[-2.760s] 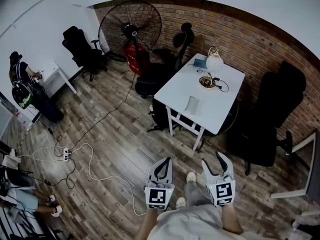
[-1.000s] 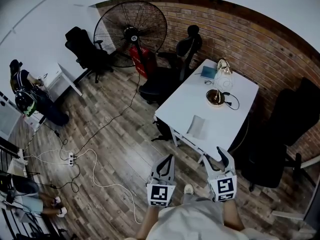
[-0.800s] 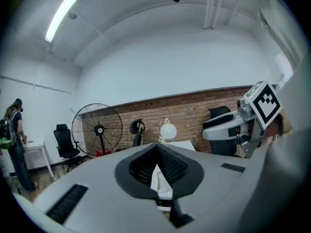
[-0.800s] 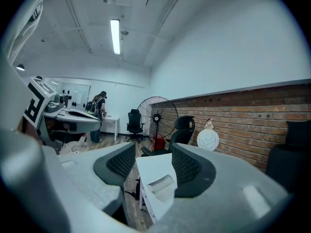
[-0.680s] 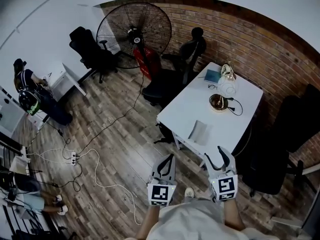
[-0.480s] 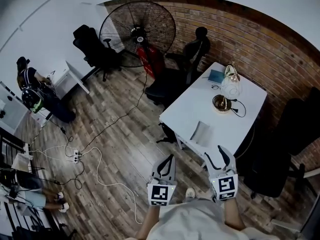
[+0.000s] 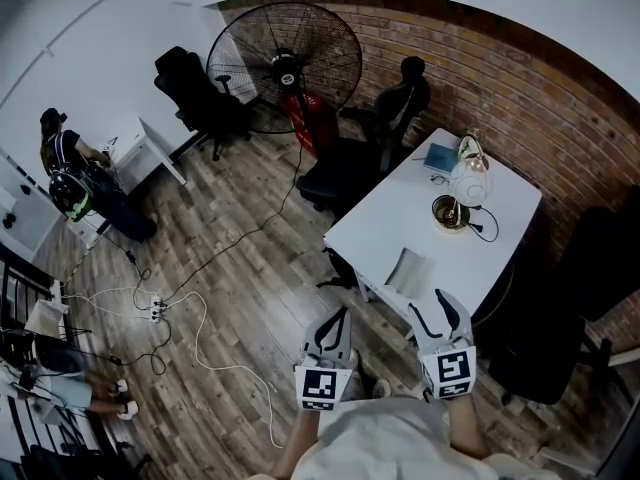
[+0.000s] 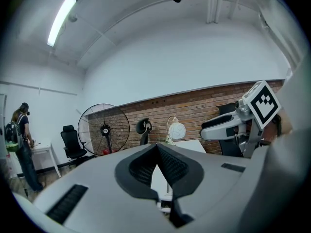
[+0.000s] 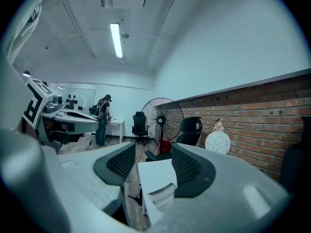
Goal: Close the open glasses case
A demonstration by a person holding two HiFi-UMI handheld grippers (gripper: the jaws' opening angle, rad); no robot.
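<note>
The open glasses case (image 7: 408,270), pale grey, lies near the close edge of a white table (image 7: 400,213). In the right gripper view the case (image 9: 162,194) shows low between my jaws, on the table's near corner (image 9: 154,171). My right gripper (image 7: 432,310) is open and empty, held just short of the table edge, a little right of the case. My left gripper (image 7: 336,320) hovers over the wooden floor left of the table, its jaws shut with nothing in them (image 8: 156,145). Neither gripper touches the case.
On the table stand a white globe lamp (image 7: 468,181), a round dish (image 7: 449,214) with a cable, and a blue book (image 7: 439,158). Black office chairs (image 7: 350,168) ring the table. A large fan (image 7: 285,60) stands by the brick wall. Cables and a power strip (image 7: 150,306) lie on the floor; a person (image 7: 68,176) stands far left.
The view has moved closer to the table, so the case and table now lie nearer my grippers. Both grippers keep their pose: left shut, right open.
</note>
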